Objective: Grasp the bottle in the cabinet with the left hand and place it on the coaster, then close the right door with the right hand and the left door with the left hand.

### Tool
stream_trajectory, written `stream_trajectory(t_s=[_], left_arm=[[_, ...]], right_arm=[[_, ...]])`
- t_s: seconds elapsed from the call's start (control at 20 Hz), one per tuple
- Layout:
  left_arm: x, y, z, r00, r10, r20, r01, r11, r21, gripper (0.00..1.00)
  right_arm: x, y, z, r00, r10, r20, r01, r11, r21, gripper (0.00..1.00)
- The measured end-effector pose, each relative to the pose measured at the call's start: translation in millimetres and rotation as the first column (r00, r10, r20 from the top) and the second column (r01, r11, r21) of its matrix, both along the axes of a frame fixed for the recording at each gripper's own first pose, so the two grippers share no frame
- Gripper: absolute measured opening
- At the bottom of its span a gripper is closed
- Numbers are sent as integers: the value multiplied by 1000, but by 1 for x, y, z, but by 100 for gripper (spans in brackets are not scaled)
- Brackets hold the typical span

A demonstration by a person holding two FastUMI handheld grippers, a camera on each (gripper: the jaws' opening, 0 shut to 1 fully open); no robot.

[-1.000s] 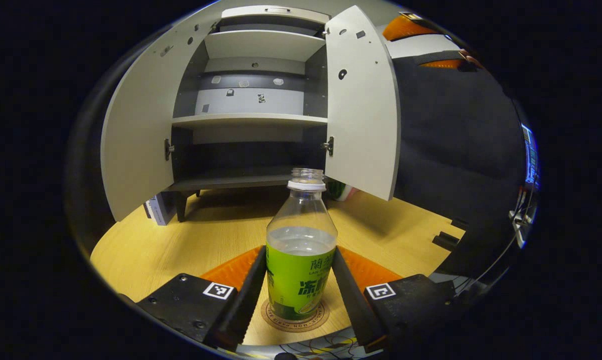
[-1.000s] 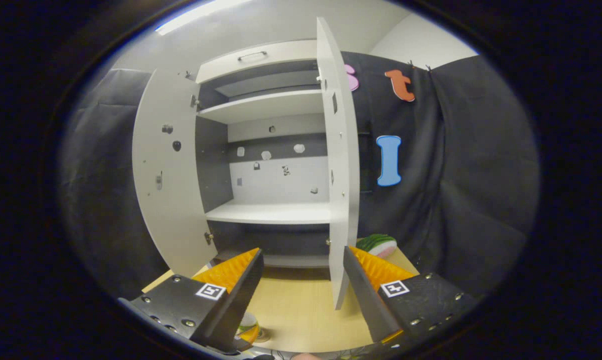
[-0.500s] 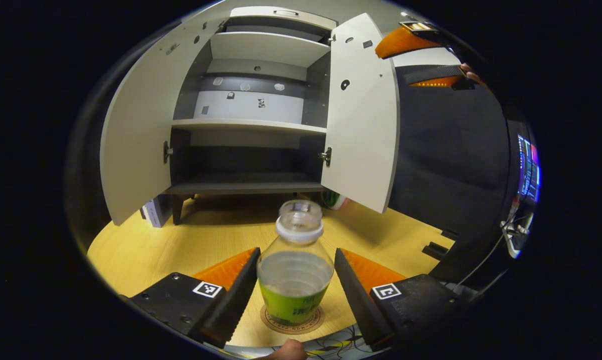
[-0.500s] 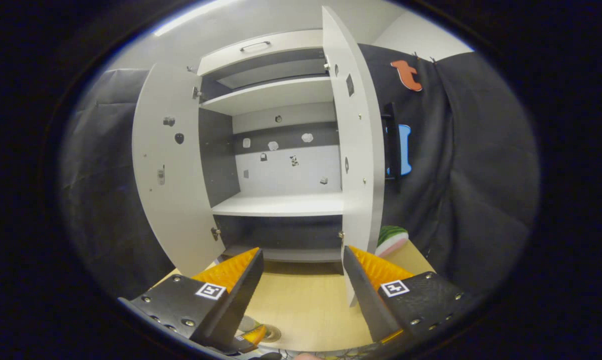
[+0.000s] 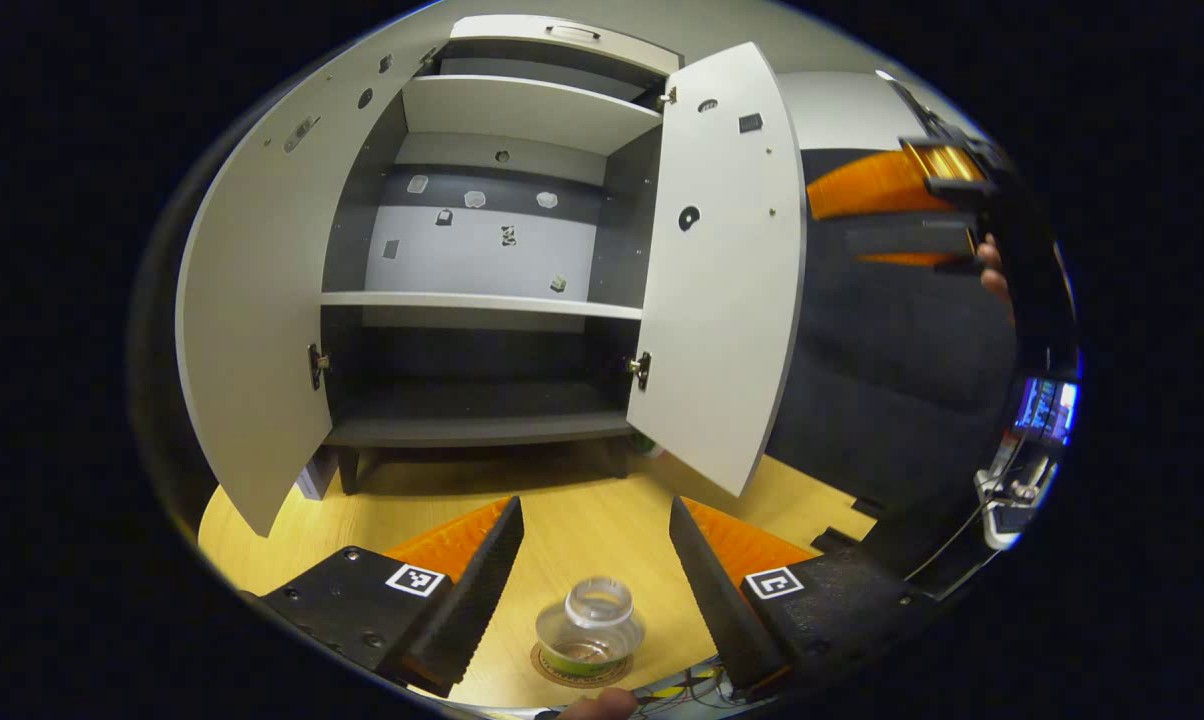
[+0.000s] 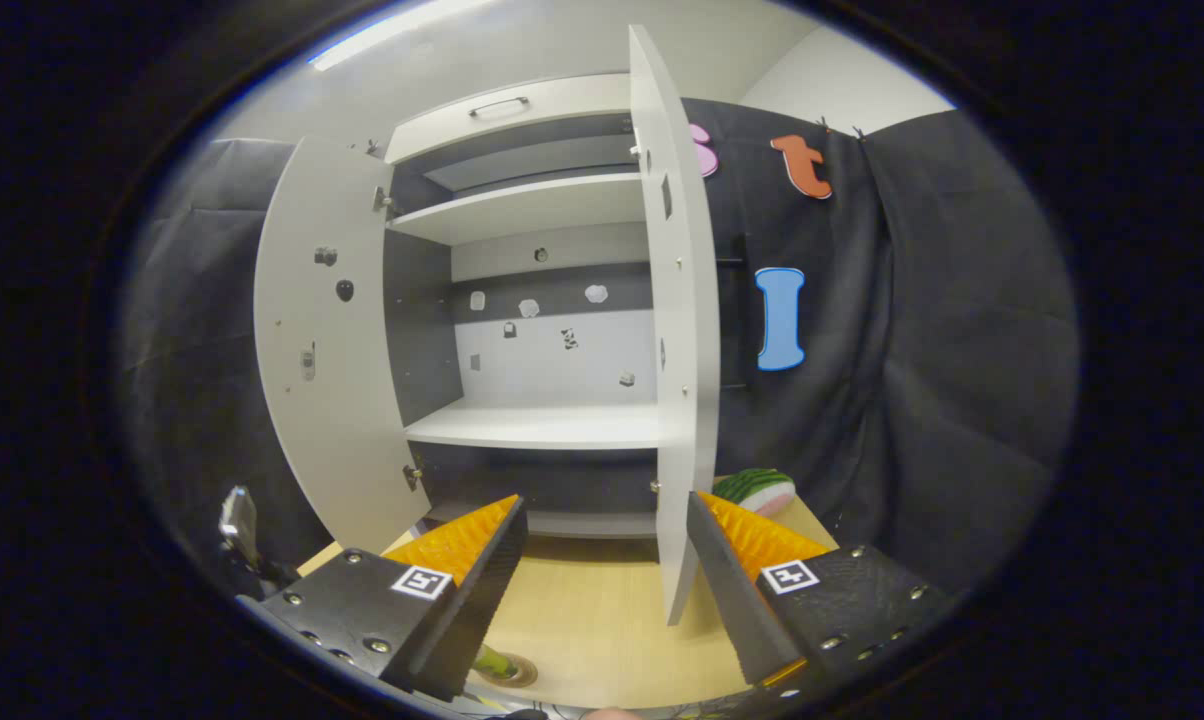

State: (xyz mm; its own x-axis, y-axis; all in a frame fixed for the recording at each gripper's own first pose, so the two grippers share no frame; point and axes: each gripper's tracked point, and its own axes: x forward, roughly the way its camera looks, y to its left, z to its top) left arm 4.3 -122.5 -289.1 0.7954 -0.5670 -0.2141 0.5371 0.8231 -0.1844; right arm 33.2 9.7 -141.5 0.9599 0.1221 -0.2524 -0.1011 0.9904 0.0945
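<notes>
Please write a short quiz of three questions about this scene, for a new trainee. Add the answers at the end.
1. True or false: the bottle stands on the coaster.
2. Which cabinet doors are open? A) none B) the right door alone C) both
3. Fill in: the left tongs are ____, above the bottle.

Key: 1 true. 2 C; the left door is open too. 3 open.
</notes>
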Motion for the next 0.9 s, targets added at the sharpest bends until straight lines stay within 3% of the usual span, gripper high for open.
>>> stream_trajectory(t_s=[0.15, 0.3, 0.4, 0.55, 0.7, 0.8, 0.9], left_arm=[[9, 9, 36, 999, 34, 21, -34, 999, 10, 94], [21, 22, 81, 990, 84, 116, -93, 993, 68, 94], [25, 23, 111, 980, 77, 186, -99, 989, 111, 93], [29, 30, 151, 960, 122, 251, -154, 982, 112, 93], [35, 50, 177, 920, 172, 352, -258, 942, 214, 92], [36, 51, 189, 899, 164, 405, -274, 934, 230, 93], [33, 52, 176, 921, 172, 349, -259, 940, 222, 92]], right_arm=[[6, -24, 18, 998, -35, 47, 35, 999, -3, 97], [7, -53, 30, 995, -67, 74, 66, 998, 7, 97], [7, -82, 35, 991, -96, 94, 97, 995, -5, 97], [7, -132, 40, 982, -162, 98, 165, 986, -21, 94], [7, -170, 49, 973, -195, 127, 201, 979, -39, 96], [14, -196, 50, 967, -218, 135, 228, 972, -62, 94], [26, -211, 53, 961, -239, 140, 250, 966, -63, 94]])
